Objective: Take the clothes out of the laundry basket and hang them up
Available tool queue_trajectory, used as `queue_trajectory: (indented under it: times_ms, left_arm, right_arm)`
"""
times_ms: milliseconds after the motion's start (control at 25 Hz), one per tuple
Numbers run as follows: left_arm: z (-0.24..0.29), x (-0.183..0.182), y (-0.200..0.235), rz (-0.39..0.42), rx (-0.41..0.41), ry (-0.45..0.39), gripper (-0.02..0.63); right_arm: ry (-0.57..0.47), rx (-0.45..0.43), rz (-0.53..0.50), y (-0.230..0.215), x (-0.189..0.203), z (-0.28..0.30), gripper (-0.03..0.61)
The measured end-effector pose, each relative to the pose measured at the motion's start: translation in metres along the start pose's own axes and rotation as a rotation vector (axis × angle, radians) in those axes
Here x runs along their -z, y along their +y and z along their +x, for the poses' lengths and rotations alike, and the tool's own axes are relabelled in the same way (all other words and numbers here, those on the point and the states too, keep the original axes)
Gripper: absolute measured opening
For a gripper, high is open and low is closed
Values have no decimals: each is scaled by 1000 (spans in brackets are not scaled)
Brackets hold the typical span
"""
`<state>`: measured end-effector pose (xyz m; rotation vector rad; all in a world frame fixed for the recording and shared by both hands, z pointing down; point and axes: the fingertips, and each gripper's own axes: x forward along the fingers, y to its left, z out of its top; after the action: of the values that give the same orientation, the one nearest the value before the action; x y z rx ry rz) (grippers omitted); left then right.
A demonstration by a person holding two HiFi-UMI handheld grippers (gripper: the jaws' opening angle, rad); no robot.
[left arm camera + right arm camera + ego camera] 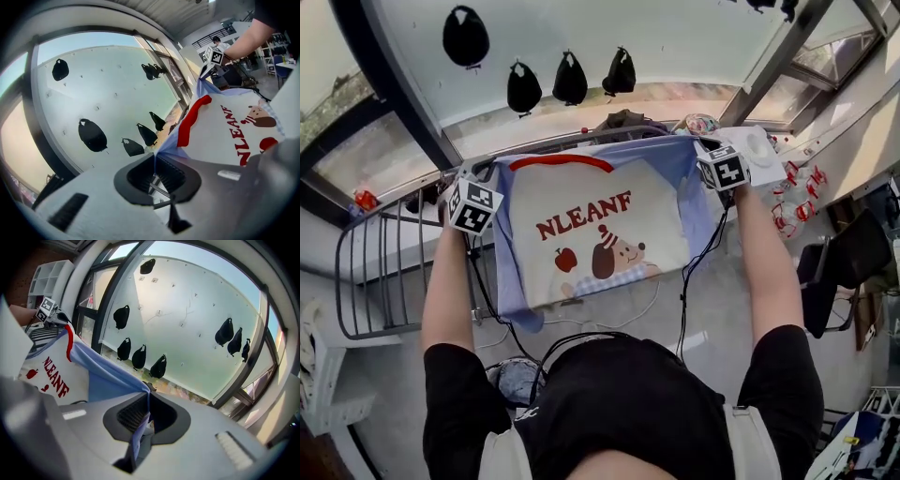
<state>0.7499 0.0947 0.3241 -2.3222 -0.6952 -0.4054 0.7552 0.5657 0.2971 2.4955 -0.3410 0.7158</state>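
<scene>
T-shirt [600, 234] hangs lengthwise, collar up, hem down

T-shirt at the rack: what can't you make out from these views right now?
- Rack: in the head view its middle section is covered by the spread T-shirt.
- Laundry basket: not identifiable in any view. The person's torso fills the bottom of the head view.
- Small items beyond the rack: too small in the head view to identify.

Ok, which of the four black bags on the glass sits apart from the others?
The leftmost black bag: it sits higher and alone, while the other three bags hang in a close row to its right.
</scene>
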Motion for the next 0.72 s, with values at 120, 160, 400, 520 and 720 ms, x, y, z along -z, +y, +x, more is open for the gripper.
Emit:
queue_trajectory:
  times_ms: [120,160,400,520,720]
  left_arm:
    - [17,22,-22,-29,54,49,18]
    - [22,29,-29,-40,73,67,18]
    - [41,52,-56,-87,149,127,29]
    - [45,62,-64,-121,168,147,59]
    - [36,68,-76,-214,209,171,168]
  right_arm:
    - [60,-18,-2,12,24,17,29]
    - [79,-23,3,14,31,23,29]
    - [149,-55,37,27,58,48,29]
    - [179,-83,47,35,70,54,31]
    - [187,-164,52,48,84,55,141]
